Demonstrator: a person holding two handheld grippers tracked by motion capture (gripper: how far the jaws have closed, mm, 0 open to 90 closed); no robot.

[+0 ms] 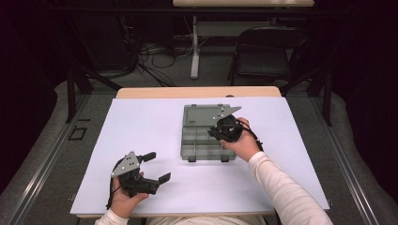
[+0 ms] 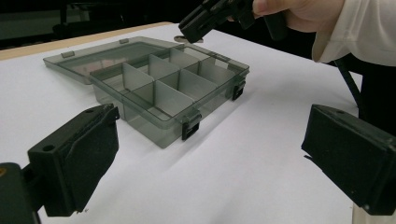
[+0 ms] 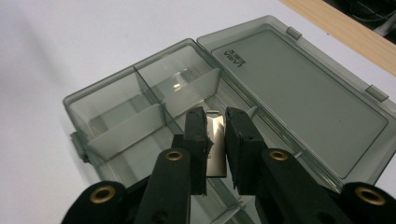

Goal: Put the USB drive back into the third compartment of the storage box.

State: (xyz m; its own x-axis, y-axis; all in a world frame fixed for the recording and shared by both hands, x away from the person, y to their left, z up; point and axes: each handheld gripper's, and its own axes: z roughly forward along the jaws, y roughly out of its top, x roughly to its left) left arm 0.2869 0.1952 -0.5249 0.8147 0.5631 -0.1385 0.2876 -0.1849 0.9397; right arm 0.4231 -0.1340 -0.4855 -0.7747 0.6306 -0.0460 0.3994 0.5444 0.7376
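**Setting a small metal piece into the organiser box**

The white table (image 1: 141,140) carries one thing: a smoky-grey compartment box (image 1: 202,143), lying just right of centre with its lid (image 1: 204,115) folded flat open toward twelve o'clock. The dividers cut the tray into small cells, and those I can see into look bare.

My right gripper (image 3: 215,140) hangs over the box's right-hand side, at about three o'clock from its middle. Its jaws are clenched on a thin, bright metal piece (image 3: 215,144), standing on edge between the pads. What exactly the piece is I cannot tell.

My left gripper (image 1: 152,166) rests near the table's front edge at about seven o'clock from the box, jaws spread wide, holding nothing.

To do this well, I judge I should bring the piece straight down over one cell, clear of the divider tops, lower until it nearly meets the floor, and only then let go. Dropped from height, a thin plate could bounce into a neighbouring cell.
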